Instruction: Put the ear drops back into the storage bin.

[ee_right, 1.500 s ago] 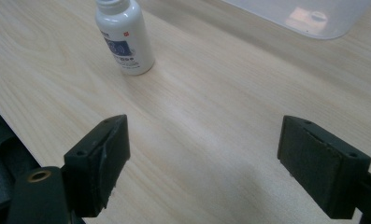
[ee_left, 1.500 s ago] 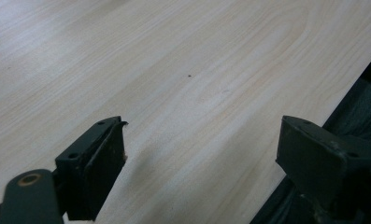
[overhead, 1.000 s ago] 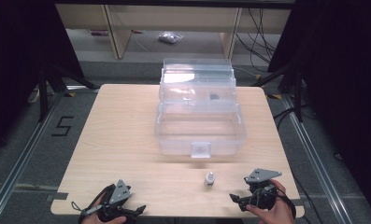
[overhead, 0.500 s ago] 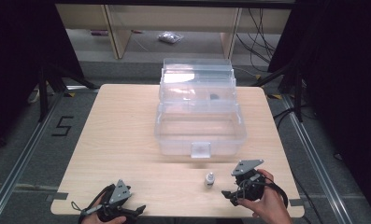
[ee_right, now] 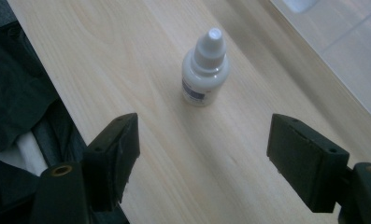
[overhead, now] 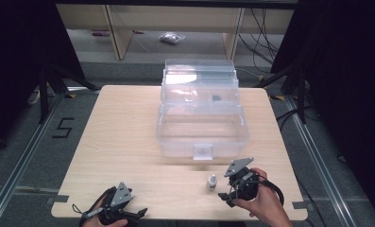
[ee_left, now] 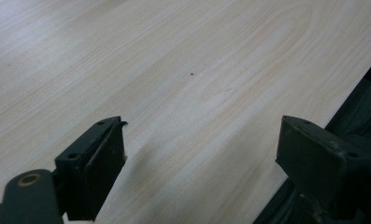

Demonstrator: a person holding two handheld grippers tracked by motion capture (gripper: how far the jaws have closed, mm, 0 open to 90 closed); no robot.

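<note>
A small white dropper bottle (overhead: 212, 182) stands upright on the wooden table (overhead: 123, 137), near its front edge. In the right gripper view the bottle (ee_right: 204, 70) is ahead of my open right gripper (ee_right: 204, 123), just beyond the jaw tips and not touching them. From above, my right gripper (overhead: 226, 190) points left at the bottle from close by. My left gripper (overhead: 137, 213) rests at the front left edge, open. In its own view the left gripper (ee_left: 204, 130) has only bare wood between its jaws.
A clear plastic box (overhead: 201, 127) with its lid swung open stands at mid-table, its latch facing the bottle. A small dark item (overhead: 217, 98) lies in its upper tray. Shelving and a bag (overhead: 172, 38) lie beyond the table. The table's front edge is right by both grippers.
My right gripper has moved left and a little forward, closing in on the bottle. The left gripper and the bottle have stayed put.
</note>
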